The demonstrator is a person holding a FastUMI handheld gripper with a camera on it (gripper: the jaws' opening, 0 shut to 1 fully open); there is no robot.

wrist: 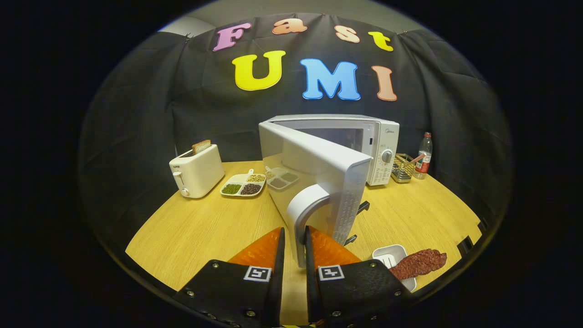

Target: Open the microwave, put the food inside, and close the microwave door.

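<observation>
Wooden worktop (196,228) carries the microwave (364,141), its door (314,177) half open. Jaws pinch the door handle (304,214); swing wider in its arc. Meat (419,263) lies at four o'clock.

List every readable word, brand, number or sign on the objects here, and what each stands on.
None reads clearly.
Microwave: small brand mark above the control dial, too blurred to read.
Toaster: small dark mark on its front, too small.
Water bottle: label unreadable.
Gripper, shut on the door handle: square coded markers, no words.
</observation>
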